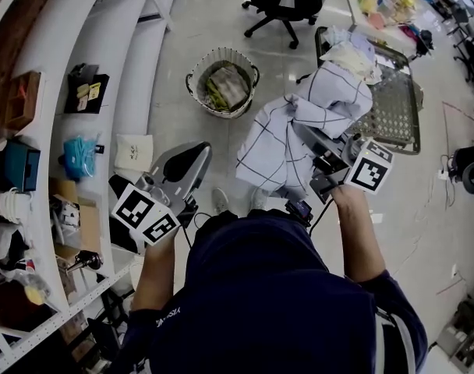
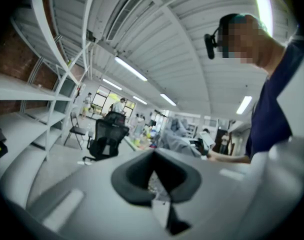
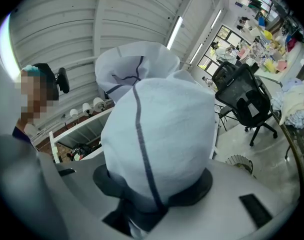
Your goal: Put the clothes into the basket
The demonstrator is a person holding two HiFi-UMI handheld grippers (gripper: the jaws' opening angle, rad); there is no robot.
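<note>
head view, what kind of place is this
Probably a lab or workshop-style workspace, not a home: white metal shelving loaded with boxes and small parts, a black office chair on casters on a polished floor, and a cluttered worktable beyond it.

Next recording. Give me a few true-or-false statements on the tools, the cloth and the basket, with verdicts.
1. The right tool grips a white cloth with dark lines. True.
2. The basket is empty. False: clothes already lie in it.
3. The left tool holds a garment. False: its jaws are together with nothing between them.
4. The basket stands on the floor. True.
</note>
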